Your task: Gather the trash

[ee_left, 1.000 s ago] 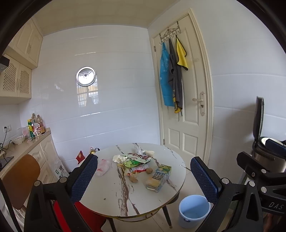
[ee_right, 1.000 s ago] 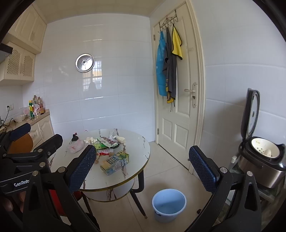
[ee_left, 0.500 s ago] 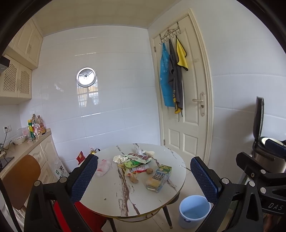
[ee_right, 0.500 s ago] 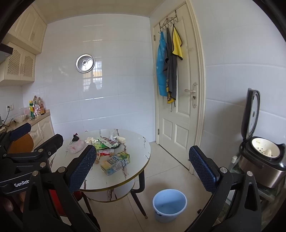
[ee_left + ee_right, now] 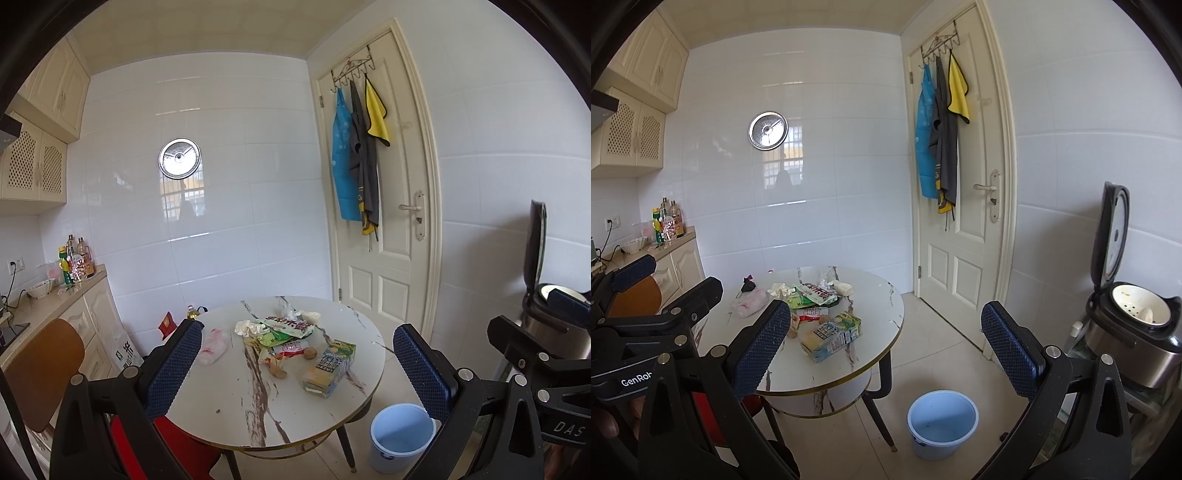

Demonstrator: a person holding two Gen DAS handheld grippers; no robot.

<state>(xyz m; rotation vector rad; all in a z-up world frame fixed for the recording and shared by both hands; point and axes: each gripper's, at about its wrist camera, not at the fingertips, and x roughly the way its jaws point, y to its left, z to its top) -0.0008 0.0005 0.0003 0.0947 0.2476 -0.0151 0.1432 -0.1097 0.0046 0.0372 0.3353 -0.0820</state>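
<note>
Trash lies on a round marble table (image 5: pixel 236 402) (image 5: pixel 879 314): a green drink carton (image 5: pixel 329 362) (image 5: pixel 831 335), snack wrappers (image 5: pixel 286 328) (image 5: pixel 812 295), a crumpled tissue (image 5: pixel 244 327), a pink-white plastic bag (image 5: pixel 213 346) (image 5: pixel 749 303) and nut shells (image 5: pixel 277 371). A light blue bucket (image 5: pixel 402 435) (image 5: pixel 942 421) stands on the floor by the table. My left gripper (image 5: pixel 297 363) is open and empty, well short of the table. My right gripper (image 5: pixel 886 349) is open and empty, above the floor beside the table.
A brown chair (image 5: pixel 40 373) and a red stool (image 5: pixel 177 446) stand at the table's left. A counter with bottles (image 5: pixel 75 262) runs along the left wall. An open rice cooker (image 5: pixel 1126 317) sits at the right. A closed door (image 5: pixel 964 206) with hanging cloths is behind.
Almost nothing has moved. Both grippers stay open, and the views drift only slightly.
</note>
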